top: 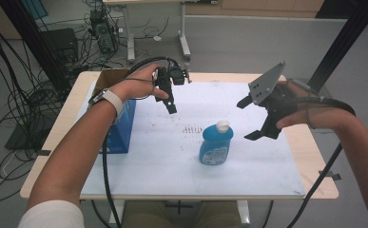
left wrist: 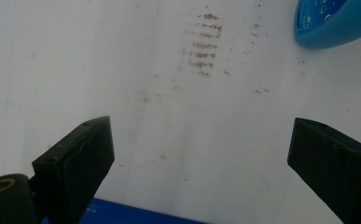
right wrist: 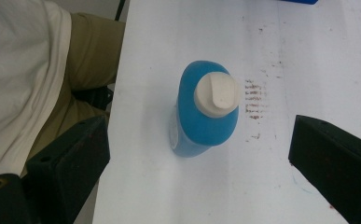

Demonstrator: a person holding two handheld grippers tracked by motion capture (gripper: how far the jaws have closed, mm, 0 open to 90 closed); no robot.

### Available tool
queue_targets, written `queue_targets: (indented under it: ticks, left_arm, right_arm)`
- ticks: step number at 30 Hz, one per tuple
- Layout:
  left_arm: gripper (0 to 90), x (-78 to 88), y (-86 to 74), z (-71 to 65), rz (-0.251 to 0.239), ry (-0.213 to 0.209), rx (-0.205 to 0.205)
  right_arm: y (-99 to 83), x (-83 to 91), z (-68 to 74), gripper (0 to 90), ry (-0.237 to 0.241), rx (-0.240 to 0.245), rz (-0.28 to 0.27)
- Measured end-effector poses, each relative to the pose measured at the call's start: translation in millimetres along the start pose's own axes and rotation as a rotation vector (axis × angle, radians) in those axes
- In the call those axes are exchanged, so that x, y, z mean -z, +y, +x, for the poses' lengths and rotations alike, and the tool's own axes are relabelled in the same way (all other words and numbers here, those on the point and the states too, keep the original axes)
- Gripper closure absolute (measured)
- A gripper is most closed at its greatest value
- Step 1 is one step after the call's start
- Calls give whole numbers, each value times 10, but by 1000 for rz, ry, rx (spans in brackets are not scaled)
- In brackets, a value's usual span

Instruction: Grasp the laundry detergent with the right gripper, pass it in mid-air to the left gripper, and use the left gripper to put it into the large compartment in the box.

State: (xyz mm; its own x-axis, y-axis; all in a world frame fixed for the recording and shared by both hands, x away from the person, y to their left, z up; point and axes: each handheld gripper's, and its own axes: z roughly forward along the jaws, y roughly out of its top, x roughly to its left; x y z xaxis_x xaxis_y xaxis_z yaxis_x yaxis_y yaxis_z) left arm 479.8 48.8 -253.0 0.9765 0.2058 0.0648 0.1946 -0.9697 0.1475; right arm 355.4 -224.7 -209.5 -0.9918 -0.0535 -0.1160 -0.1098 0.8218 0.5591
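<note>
While both grippers hang above the table, the blue bottle stands upright on the white mat, near its middle and touched by neither. The right gripper hovers just to the bottle's right with its jaws spread wide and nothing between them; the left gripper hangs over the mat's far left part, well apart from the bottle, its jaws likewise wide apart and empty.

A blue box stands at the mat's left edge, below the left wrist, with an open cardboard box just behind it. A patch of brown smudges marks the mat just left of the bottle's cap. Nothing lies between the right gripper and the bottle.

From the right gripper view the bottle is seen from above, its white cap shut, the smudges beside it and the person's white shirt and khaki trousers beyond the table edge. The left gripper view looks down on the bare mat, with the smudges ahead, a curved part of the bottle at the top right corner and a strip of the blue box at the bottom.
</note>
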Motion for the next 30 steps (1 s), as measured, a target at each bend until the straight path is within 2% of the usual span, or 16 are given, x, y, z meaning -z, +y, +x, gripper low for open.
queue_targets:
  ticks: [12,30]
  left_arm:
    - [76,0,0,5,2,1,3]
    - [76,-4,-6,13,3,1,6]
  right_arm:
    - [-120,-39,-24,43,-18,-8,-45]
    - [-240,-111,-55,44,-12,-33,-86]
